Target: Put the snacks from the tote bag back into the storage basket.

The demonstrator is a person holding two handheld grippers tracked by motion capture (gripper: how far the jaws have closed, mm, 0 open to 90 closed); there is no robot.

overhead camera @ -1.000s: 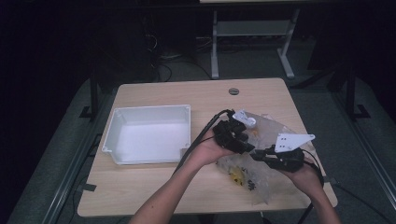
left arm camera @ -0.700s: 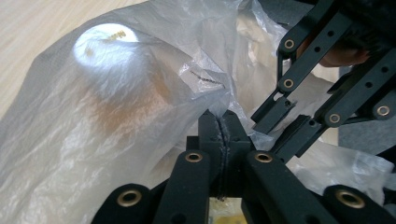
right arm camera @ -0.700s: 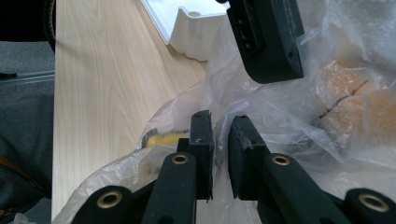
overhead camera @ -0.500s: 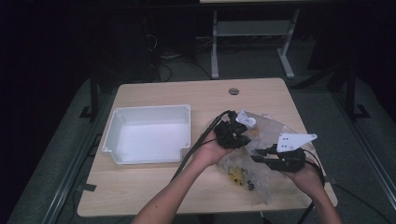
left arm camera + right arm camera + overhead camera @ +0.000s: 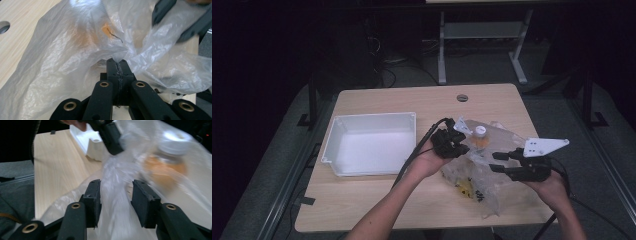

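A: Where's the clear plastic bag (image 5: pixel 477 175)?
B: On the table's right half, beside the white tray (image 5: pixel 372 142). The left gripper (image 5: pixel 117 62) pinches its film; the right gripper (image 5: pixel 116 197), jaws just opening, stands apart around a fold.
A: Next?
B: Probably regrip to open it and reach the orange bottle (image 5: pixel 480 137).

Bare table (image 5: pixel 377 200) near side = free passage; white tray (image 5: pixel 369 145) blocks left.
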